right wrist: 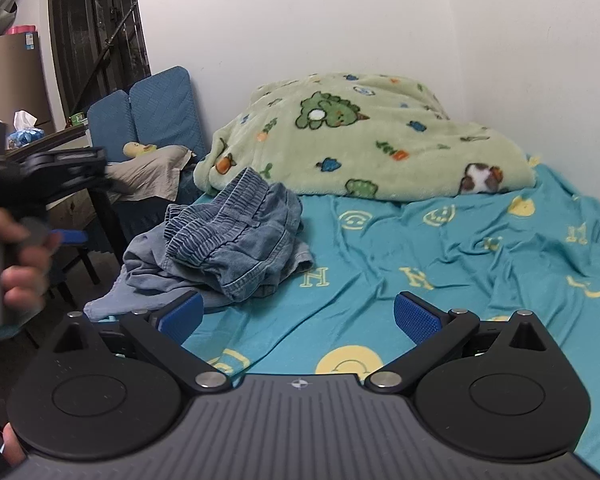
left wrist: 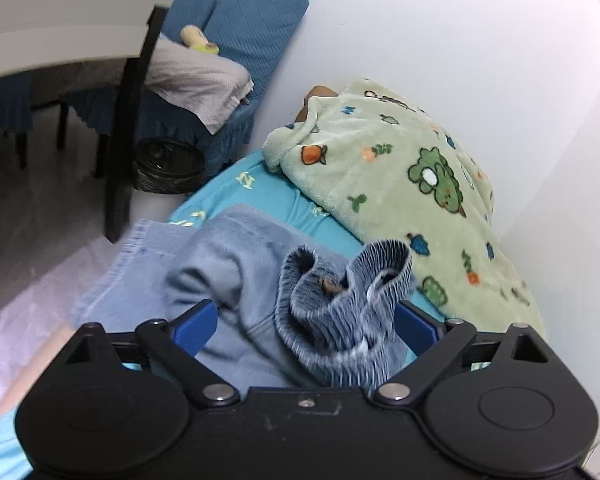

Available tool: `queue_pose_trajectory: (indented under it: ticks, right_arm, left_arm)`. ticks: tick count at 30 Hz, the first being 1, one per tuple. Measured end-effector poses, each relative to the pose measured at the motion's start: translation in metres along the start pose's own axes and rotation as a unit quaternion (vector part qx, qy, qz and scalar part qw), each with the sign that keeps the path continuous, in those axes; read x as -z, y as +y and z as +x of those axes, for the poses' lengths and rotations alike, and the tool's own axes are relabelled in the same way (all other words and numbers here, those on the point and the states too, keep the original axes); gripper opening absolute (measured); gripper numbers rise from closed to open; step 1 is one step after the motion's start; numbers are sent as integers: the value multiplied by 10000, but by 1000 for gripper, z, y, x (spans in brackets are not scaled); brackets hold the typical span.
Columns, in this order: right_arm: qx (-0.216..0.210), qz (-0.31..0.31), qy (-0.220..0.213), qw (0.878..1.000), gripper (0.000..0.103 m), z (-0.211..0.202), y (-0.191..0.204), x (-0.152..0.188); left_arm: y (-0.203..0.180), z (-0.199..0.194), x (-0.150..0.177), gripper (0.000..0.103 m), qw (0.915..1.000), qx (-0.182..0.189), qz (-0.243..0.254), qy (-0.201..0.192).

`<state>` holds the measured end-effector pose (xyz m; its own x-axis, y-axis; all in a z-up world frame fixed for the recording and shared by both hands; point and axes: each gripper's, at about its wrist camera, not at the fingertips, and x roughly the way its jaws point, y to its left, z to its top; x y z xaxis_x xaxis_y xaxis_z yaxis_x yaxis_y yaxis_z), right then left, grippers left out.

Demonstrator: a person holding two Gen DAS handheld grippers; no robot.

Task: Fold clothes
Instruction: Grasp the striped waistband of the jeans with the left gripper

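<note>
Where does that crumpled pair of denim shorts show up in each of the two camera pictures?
Left wrist view: the denim shorts fill the lower middle, right in front of the camera, between the blue pads.
Right wrist view: the denim shorts lie left of centre, near the bed's left edge.
Shared landmark: the green cartoon blanket, heaped just beyond the shorts in both.

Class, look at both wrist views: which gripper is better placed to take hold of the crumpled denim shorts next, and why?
Probably the left gripper: its open jaws already frame the denim shorts. The right gripper is open over bare bedsheet, with the shorts off to its left.
</note>
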<state>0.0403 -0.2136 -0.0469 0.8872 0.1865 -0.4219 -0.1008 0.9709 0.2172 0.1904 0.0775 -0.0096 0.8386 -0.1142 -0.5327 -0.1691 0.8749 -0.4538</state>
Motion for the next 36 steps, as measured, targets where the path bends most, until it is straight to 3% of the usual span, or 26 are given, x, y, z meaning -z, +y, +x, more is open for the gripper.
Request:
queue_pose_trajectory:
  ticks: [5, 10, 15, 17, 23, 26, 29, 33, 36]
  right_arm:
    - [-168, 122, 187, 9996, 103, 21, -1, 3]
    - [-344, 304, 365, 9983, 103, 37, -4, 8]
    - [-408, 589, 576, 9958, 103, 58, -14, 14]
    - [-445, 686, 645, 9946, 102, 65, -18, 16]
    - [-460, 725, 648, 9942, 97, 74, -24, 20]
    - [-425, 650, 507, 9957, 93, 70, -22, 17]
    - [-385, 529, 290, 9974, 92, 61, -19, 14]
    - [-390, 593, 40, 9975, 92, 50, -20, 8]
    - [-362, 674, -142, 9970, 92, 40, -23, 5]
  left_arm:
    - [13, 59, -9, 84, 9989, 163, -399, 169]
    - [23, 101, -10, 81, 9980, 292, -521, 185]
    - [32, 125, -7, 60, 9950, 677, -653, 347]
    - [32, 126, -7, 45, 9940, 807, -660, 327]
    - [14, 102, -6, 21, 9962, 729, -465, 119]
    - [-2, 74, -4, 18, 9974, 700, -180, -48]
    - [-10, 42, 6, 16, 9974, 692, -195, -83]
    - [-15, -1, 29, 11, 9966, 787, -232, 34]
    - [-24, -33, 51, 11, 9966, 823, 8, 52]
